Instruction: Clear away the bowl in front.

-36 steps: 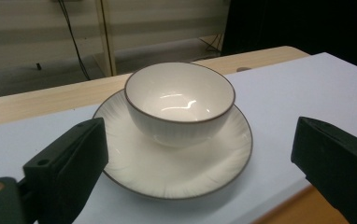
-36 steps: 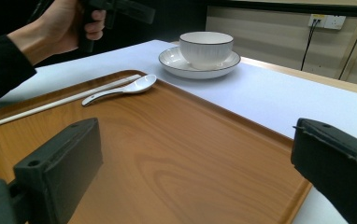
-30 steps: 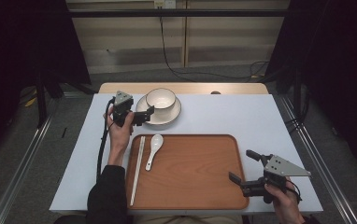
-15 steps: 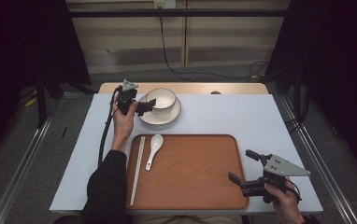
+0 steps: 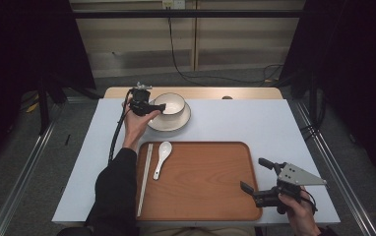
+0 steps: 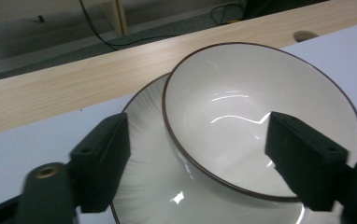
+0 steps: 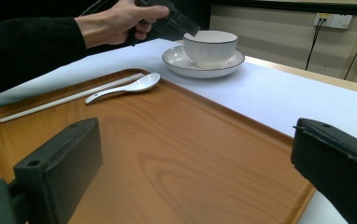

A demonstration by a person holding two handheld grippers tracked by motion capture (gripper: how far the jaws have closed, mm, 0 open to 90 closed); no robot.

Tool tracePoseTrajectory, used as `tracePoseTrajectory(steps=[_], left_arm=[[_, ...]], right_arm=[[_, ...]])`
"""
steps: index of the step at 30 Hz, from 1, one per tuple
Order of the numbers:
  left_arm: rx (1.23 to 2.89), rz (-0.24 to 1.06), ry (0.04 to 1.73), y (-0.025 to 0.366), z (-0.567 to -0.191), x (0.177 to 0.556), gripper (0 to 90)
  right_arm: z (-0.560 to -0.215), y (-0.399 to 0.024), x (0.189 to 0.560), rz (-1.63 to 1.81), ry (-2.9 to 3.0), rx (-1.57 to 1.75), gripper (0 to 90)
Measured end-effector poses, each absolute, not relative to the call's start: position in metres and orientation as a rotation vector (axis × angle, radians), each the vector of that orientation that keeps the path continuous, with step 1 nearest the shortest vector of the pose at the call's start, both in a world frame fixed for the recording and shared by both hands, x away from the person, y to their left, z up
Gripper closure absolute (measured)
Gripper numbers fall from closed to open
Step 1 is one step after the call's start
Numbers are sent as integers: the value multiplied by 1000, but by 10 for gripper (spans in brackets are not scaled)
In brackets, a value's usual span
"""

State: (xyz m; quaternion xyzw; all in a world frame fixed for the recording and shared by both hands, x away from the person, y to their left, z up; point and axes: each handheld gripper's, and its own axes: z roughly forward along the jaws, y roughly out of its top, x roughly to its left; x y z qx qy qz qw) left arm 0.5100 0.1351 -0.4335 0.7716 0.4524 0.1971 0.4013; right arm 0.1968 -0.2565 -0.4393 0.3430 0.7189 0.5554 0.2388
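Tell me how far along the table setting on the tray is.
Done: spoon and chopsticks lie on the tray. In hand: the left tool, jaws just closing, straddles the rim of the bowl on its plate, not yet gripping. Left: probably moving them onto the tray.

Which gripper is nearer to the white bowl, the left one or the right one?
Left. The left gripper straddles the rim of the bowl; the right gripper hovers far away, over the tray's near right corner.

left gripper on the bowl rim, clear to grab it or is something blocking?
Probably yes. The left gripper has been closing and straddles the near rim of the bowl, one jaw inside, one outside over the plate; the pads do not yet seem to press. Nothing else sits between them.
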Motion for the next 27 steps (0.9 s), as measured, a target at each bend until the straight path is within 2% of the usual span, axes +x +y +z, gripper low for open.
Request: tracePoseTrajectory(steps=[1,3,7,11,14,17,19,27], left_arm=[[1957,504,1138,134,-435,510,253],[1969,481,1125,132,-439,511,393],[1941,455,1161,131,-444,515,414],[1962,439,1200,132,-447,518,526],[1968,440,1241,133,-449,520,570],[1959,451,1287,135,-448,521,576],[1965,405,1270,139,-449,521,609],[1986,392,1279,138,-451,521,708]], right_arm=[[-439,-257,197,1521,1969,939,19],[-439,-257,197,1528,1980,934,19],[-440,-257,197,1531,1973,939,19],[-439,-257,197,1533,1973,936,19],[-440,-257,197,1529,1975,934,19],[-440,-257,197,1532,1974,937,19],[-439,-257,197,1527,1974,943,19],[-440,-256,197,1517,1972,946,19]])
